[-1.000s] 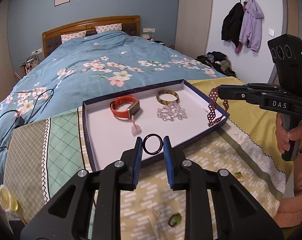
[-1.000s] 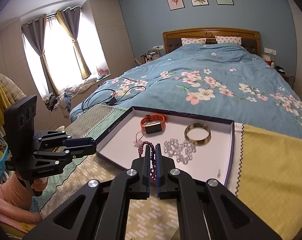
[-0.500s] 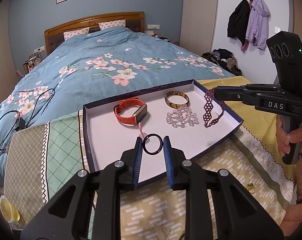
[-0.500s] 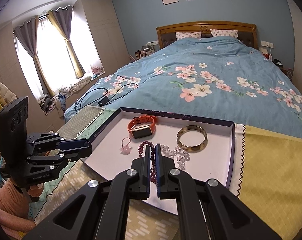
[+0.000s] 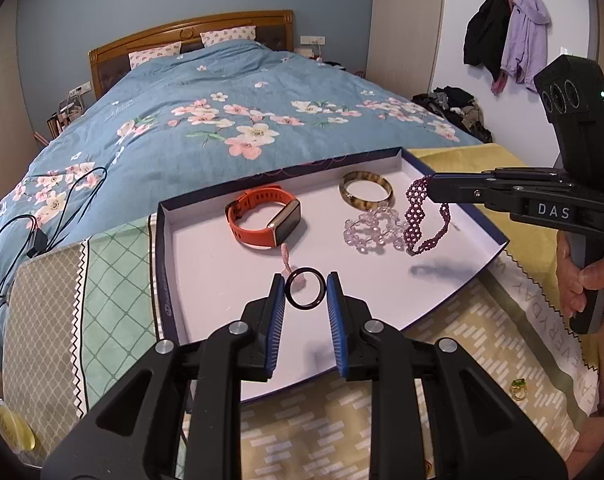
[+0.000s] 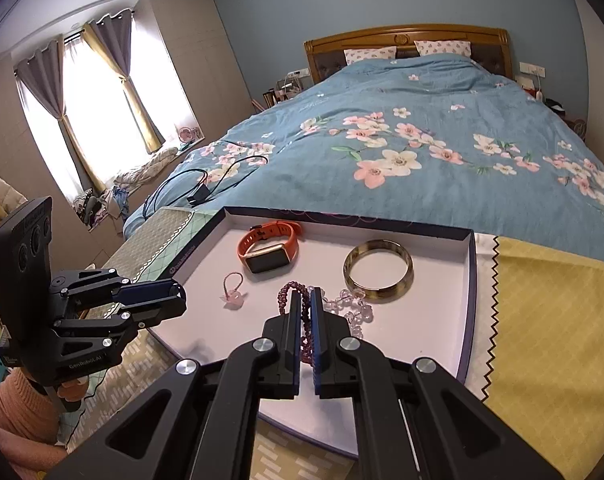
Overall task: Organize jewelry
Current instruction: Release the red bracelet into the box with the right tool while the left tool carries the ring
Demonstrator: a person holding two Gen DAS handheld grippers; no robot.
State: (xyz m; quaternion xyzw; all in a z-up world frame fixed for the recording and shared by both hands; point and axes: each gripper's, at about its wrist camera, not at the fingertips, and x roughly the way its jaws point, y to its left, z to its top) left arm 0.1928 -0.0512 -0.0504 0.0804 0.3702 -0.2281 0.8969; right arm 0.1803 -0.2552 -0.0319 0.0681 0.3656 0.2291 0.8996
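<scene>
My left gripper is shut on a black ring and holds it above the near part of the white tray. My right gripper is shut on a purple beaded bracelet, which hangs over the tray's right side beside clear crystal beads. In the tray lie an orange smartwatch, a tortoiseshell bangle and a pink charm. The right wrist view shows the left gripper at the tray's left edge.
The tray rests on a yellow and green patterned cloth at the foot of a blue floral bed. A green-stone ring lies on the cloth at the right. A black cable lies at the left.
Both grippers have moved forward over the tray. The purple bracelet went from the tray's right rim to above its inside. The black ring stays gripped.
</scene>
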